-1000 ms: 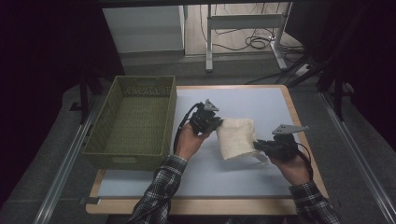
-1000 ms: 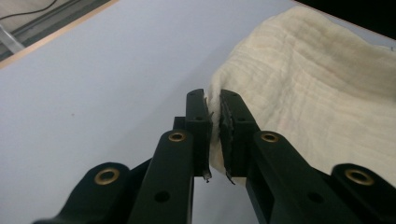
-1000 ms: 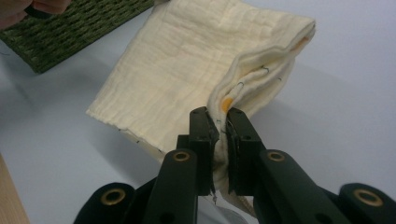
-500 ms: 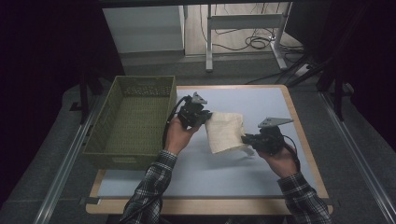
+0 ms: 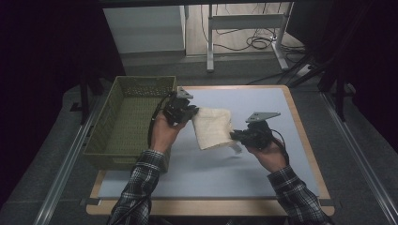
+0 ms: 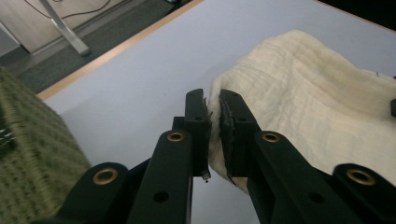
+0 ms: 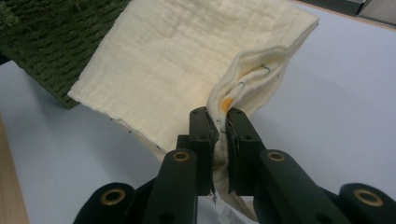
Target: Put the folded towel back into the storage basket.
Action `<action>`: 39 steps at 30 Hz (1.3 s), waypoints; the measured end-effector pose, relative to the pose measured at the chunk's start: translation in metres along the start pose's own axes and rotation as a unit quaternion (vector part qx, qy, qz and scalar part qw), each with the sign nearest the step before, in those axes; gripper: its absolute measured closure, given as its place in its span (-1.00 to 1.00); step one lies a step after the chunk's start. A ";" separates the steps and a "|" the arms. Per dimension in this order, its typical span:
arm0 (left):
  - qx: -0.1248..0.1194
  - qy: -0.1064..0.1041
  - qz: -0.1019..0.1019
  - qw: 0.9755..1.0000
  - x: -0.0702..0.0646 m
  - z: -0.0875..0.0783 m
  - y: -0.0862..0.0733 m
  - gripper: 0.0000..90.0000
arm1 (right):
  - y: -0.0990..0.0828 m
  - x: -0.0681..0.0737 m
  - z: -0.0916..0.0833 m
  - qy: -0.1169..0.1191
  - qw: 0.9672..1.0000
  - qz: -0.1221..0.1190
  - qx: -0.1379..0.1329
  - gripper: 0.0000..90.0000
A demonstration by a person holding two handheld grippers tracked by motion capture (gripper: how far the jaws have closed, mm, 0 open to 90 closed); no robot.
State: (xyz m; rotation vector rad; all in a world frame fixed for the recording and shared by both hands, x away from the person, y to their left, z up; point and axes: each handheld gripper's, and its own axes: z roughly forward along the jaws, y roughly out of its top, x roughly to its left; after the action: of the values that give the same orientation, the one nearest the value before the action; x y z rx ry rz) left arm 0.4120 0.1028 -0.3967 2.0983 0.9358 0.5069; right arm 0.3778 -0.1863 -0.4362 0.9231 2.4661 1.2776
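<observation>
A folded cream cloth point(image 5: 213, 127) hangs a little above the pale blue table top point(image 5: 263, 101), held between both hands. My left gripper point(image 5: 190, 112) is shut on the cloth's left edge, close to the basket. In the left gripper view the cloth point(image 6: 317, 102) is pinched between the black jaws of my left gripper point(image 6: 213, 100). My right gripper point(image 5: 233, 136) is shut on the cloth's lower right corner. The right gripper view has the bunched corner of the cloth point(image 7: 187, 60) clamped in my right gripper point(image 7: 217, 117), with a small label hanging below.
A green woven basket point(image 5: 117, 136) stands at the table's left side, right next to my left hand. The wooden table edge point(image 5: 302, 124) runs along the right. Desk legs and cables point(image 5: 256, 42) lie on the floor beyond the table.
Both hands have carried the cloth leftwards towards the basket and slightly up. Both grips on the cloth have held.
</observation>
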 end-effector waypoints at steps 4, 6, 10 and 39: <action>0.000 0.014 0.003 1.000 0.010 -0.007 0.000 0.83 | 0.011 0.006 0.010 0.005 1.000 -0.005 -0.001 0.82; 0.004 0.021 0.005 1.000 0.016 -0.011 0.000 0.83 | 0.017 0.010 0.014 0.008 1.000 -0.009 -0.001 0.82; 0.003 0.030 -0.001 1.000 0.026 -0.017 -0.001 0.83 | 0.028 0.017 0.024 0.013 1.000 -0.014 -0.002 0.82; -0.005 0.097 -0.036 0.995 0.089 -0.066 -0.018 0.85 | 0.092 0.055 0.083 0.049 0.998 -0.024 -0.024 0.82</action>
State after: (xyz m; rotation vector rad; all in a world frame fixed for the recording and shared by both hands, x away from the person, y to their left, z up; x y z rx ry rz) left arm 0.4219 0.2104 -0.3654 2.0233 1.1126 0.6849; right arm 0.4117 -0.0580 -0.4082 0.8030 2.5035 1.3914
